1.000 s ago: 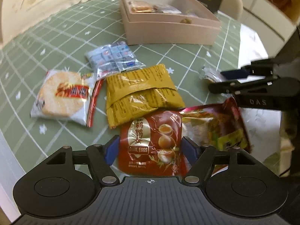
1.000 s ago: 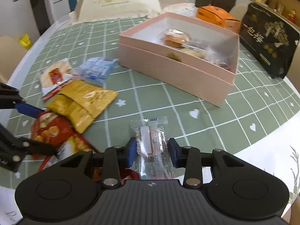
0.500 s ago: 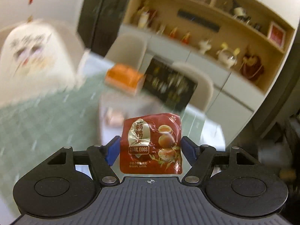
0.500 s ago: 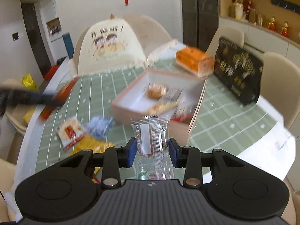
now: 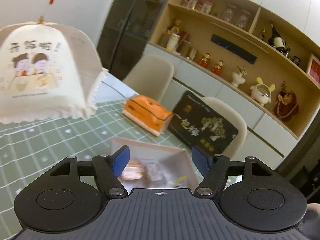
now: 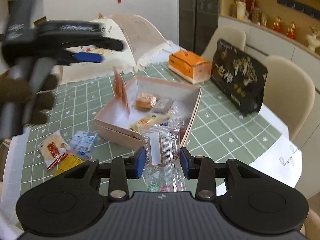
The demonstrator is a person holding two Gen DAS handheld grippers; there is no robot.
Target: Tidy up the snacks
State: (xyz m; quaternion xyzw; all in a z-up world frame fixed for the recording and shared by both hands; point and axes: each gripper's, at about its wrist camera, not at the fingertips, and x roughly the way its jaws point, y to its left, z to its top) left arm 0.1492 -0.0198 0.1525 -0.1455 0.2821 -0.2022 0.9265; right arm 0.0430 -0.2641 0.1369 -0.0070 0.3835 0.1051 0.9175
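Observation:
The pink box (image 6: 191, 108) sits mid-table with several snacks inside; it also shows below my left gripper in the left wrist view (image 5: 178, 152). My left gripper (image 5: 160, 161) is open and empty above the box. In the right wrist view it (image 6: 88, 57) hovers at upper left, blurred. The red quail egg packet (image 6: 121, 90) is in the air, dropping edge-on into the box's left end. My right gripper (image 6: 162, 161) is shut on a clear wrapped snack (image 6: 162, 152), held above the table near the box's front.
A rice cracker pack (image 6: 52, 147), a blue-white packet (image 6: 85, 143) and a yellow packet (image 6: 69, 163) lie left of the box. An orange tissue box (image 6: 188, 65), a black gift box (image 6: 239, 76) and a food cover (image 5: 38, 74) stand behind. Chairs surround the table.
My left gripper lifted the quail egg packet off the table, carried it over the box, then opened and let it go. My right gripper rose with the clear snack.

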